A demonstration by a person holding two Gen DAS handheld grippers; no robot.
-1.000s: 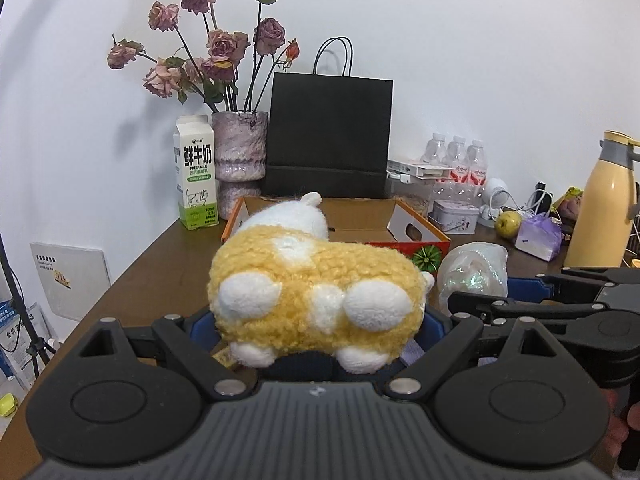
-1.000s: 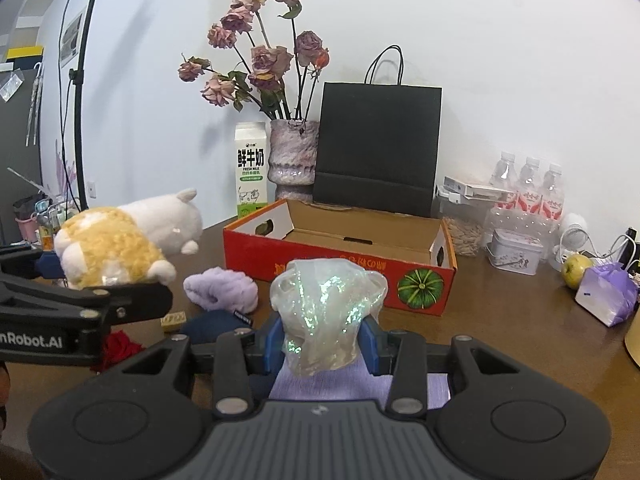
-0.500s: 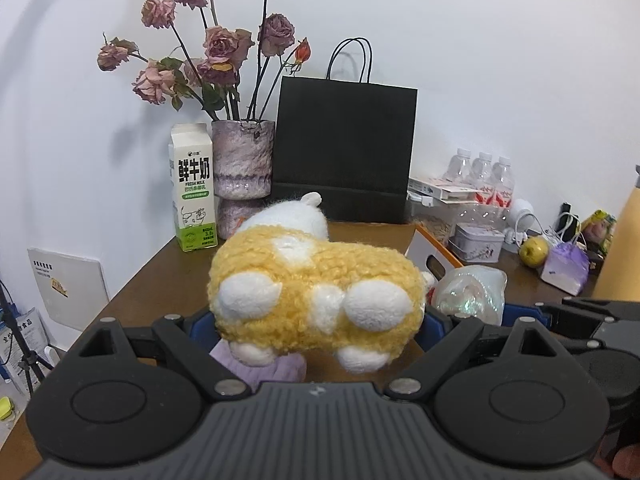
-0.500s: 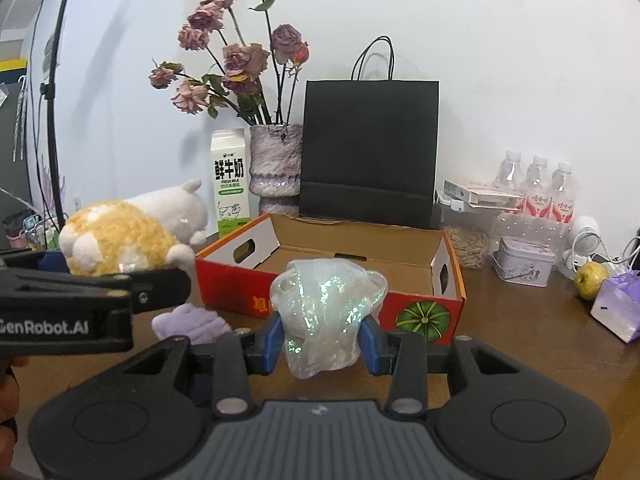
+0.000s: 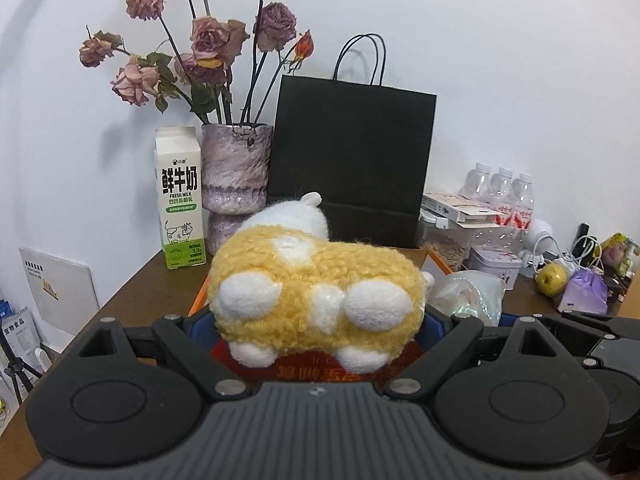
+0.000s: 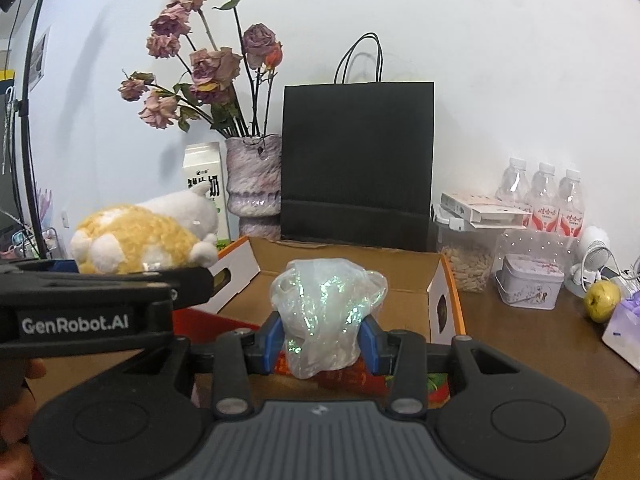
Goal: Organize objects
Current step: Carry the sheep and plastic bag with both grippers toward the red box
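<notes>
My left gripper [image 5: 318, 326] is shut on a yellow and white plush toy [image 5: 316, 294] and holds it in the air at the near left edge of an open orange cardboard box [image 5: 438, 262]. The plush toy also shows in the right wrist view [image 6: 140, 240]. My right gripper [image 6: 322, 338] is shut on a crumpled iridescent plastic bag [image 6: 326, 312] and holds it above the near edge of the same box [image 6: 444, 292]. The bag shows to the right in the left wrist view [image 5: 470, 296].
A black paper bag [image 6: 356, 160], a vase of dried roses [image 6: 252, 176] and a milk carton [image 5: 178, 196] stand behind the box. To the right are water bottles [image 6: 544, 196], a tin [image 6: 528, 280], a jar of seeds [image 6: 466, 268] and a yellow-green fruit [image 6: 602, 296].
Both grippers have risen and moved forward with their loads, from above the table in front of the box to over its near edge. The purple item on the table has dropped out of view.
</notes>
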